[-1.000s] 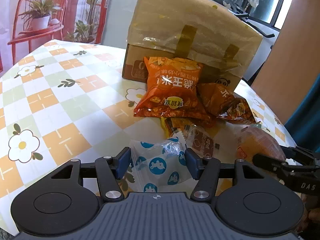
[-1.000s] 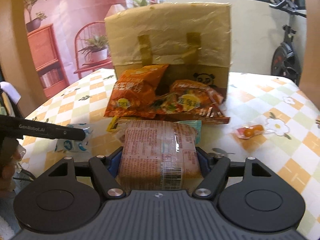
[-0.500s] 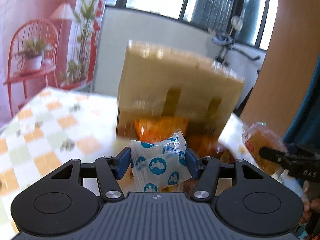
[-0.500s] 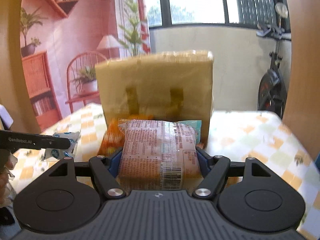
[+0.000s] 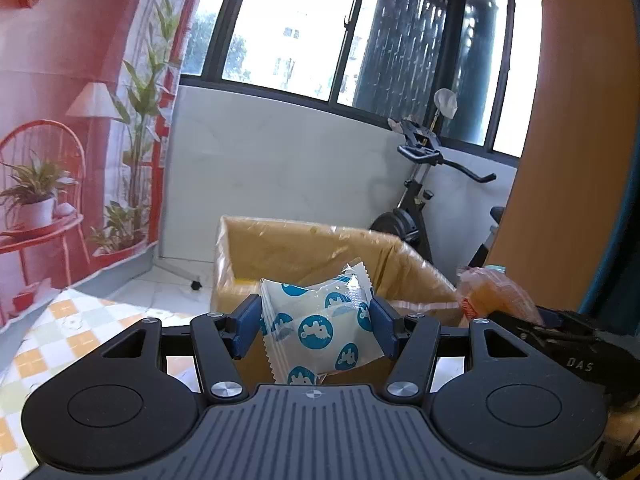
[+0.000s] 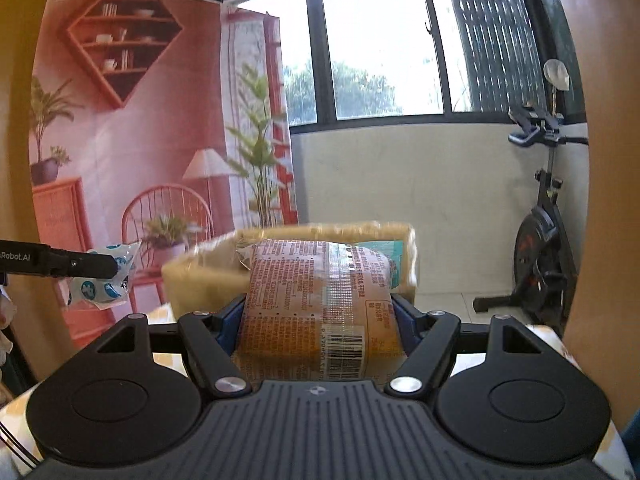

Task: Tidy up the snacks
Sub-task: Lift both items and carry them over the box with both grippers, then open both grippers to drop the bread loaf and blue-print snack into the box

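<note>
Left wrist view
- Left gripper (image 5: 316,326): pinching a sachet between its blue pads, one pad on each side edge.
- Sachet (image 5: 320,330): white with blue round spots and crimped ends, tilted, held in the air in front of the box's open top.
- Box (image 5: 304,252): brown cardboard wrapped in clear film, top open, just beyond the sachet; a small yellow patch shows low inside its left wall.
- Right gripper (image 5: 516,320): black, at the right edge, beside the box's right corner, with an orange pack in it.
- Pack (image 5: 494,294): only its crinkled end shows here.
- Table (image 5: 44,336): checked orange, green and white cloth, seen at lower left.
- Bike (image 5: 420,196): exercise bike behind the box, by the white wall under the window.

Right wrist view
- Right gripper (image 6: 320,320): closed on the pack; pads pressed against both long sides.
- Pack (image 6: 320,312): orange, clear-wrapped, printed text and a barcode facing the camera, lifted in front of the box.
- Box (image 6: 200,276): blurred, its rim showing on both sides of the pack.
- Left gripper (image 6: 116,266): black finger reaching in from the left edge, with the sachet (image 6: 100,280) in its grip, left of the box.
- Bike (image 6: 540,232): at far right.
</note>
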Action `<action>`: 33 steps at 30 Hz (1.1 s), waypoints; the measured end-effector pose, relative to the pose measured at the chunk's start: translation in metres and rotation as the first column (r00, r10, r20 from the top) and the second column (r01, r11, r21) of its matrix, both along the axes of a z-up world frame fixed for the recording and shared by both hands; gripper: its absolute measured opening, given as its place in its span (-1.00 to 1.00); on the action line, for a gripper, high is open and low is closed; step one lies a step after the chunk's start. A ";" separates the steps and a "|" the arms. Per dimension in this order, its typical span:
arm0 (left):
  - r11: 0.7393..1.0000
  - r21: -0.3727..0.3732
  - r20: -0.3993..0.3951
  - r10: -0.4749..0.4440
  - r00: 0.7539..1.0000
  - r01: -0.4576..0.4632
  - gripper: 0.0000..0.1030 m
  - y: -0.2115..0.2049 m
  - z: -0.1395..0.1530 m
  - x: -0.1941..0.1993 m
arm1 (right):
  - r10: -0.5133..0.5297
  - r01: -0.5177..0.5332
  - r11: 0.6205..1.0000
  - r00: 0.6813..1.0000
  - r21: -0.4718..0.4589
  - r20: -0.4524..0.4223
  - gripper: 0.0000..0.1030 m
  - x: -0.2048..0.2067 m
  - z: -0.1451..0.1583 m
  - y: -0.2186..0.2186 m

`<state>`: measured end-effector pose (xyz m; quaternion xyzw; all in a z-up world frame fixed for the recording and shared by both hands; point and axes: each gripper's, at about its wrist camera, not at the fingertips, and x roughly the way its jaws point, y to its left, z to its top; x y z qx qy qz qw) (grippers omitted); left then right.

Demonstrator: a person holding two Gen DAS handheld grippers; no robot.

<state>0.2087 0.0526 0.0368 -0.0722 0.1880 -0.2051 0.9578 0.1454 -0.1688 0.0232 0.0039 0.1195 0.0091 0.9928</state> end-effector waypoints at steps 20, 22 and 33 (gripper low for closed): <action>0.996 -0.070 -0.144 -0.060 0.988 0.051 0.19 -0.038 -0.013 0.143 | 0.022 -0.024 1.000 0.993 -0.013 -0.120 0.43 0.186 0.009 -0.027; 0.997 -0.060 -0.156 -0.066 0.986 0.057 0.19 -0.038 -0.017 0.151 | 0.010 -0.011 1.000 0.991 -0.006 -0.137 0.43 0.194 0.003 -0.030; 0.997 0.001 -0.204 -0.077 0.976 0.078 0.43 -0.038 -0.023 0.157 | -0.034 0.038 0.999 0.972 0.014 -0.231 0.52 0.202 -0.013 -0.035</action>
